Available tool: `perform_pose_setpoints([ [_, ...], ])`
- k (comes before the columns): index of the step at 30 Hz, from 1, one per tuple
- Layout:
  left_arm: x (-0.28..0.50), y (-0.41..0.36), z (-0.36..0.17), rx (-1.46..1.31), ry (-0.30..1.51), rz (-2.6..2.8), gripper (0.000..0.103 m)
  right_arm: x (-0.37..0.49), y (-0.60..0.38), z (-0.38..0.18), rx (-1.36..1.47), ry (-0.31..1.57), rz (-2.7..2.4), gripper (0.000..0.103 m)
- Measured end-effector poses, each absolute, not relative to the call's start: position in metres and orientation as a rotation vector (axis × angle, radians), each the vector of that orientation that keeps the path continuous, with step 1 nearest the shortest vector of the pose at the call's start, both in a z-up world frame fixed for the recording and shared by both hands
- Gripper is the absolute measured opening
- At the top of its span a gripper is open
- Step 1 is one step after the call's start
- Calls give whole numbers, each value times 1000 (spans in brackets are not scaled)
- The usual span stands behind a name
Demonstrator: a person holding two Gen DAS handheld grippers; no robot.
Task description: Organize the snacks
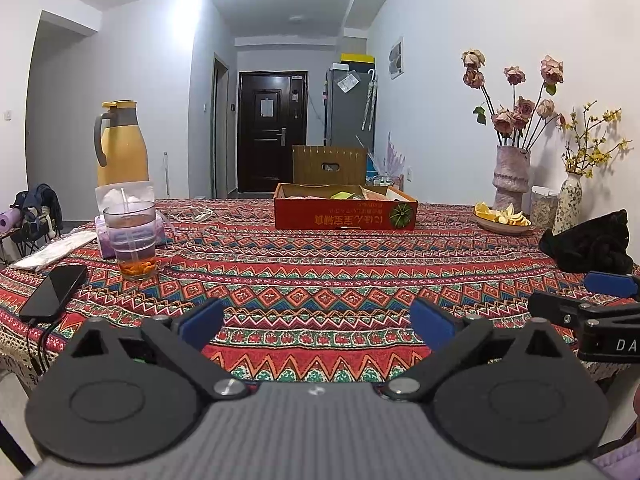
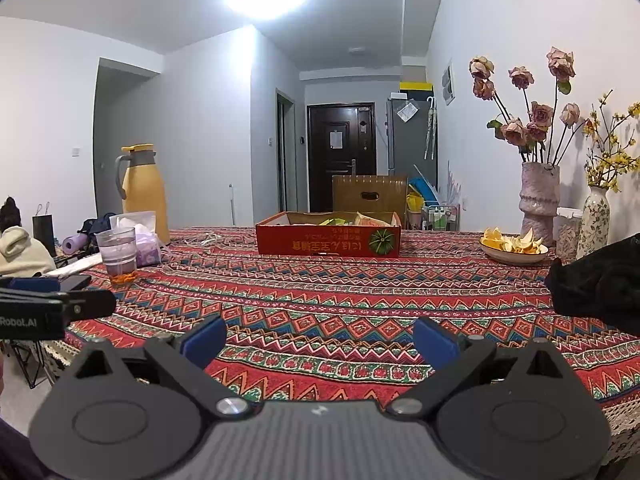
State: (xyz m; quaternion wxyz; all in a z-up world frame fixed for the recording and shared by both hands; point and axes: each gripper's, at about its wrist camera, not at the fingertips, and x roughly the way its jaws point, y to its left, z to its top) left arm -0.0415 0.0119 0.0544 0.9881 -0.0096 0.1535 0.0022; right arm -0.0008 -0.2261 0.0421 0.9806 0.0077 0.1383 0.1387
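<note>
The left gripper (image 1: 316,322) and right gripper (image 2: 318,340) hover over the near edge of the desk (image 1: 320,280), jaws spread wide, holding nothing. Far beyond them, mid-desk, stands the red cardboard box (image 2: 328,240) containing snacks (image 2: 372,220).

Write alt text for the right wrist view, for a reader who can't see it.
The right gripper, open and empty, hangs over a red patterned tablecloth, facing a shallow red cardboard box of snacks across the table. A clear plastic cup and yellow thermos jug stand left; a bowl of orange peels sits right.
</note>
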Motion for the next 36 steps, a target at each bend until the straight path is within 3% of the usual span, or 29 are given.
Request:
perform_pose_setpoints([
  [36, -43, 11, 55, -4, 303, 24, 103, 1, -228, 39, 20, 290, 270, 103],
])
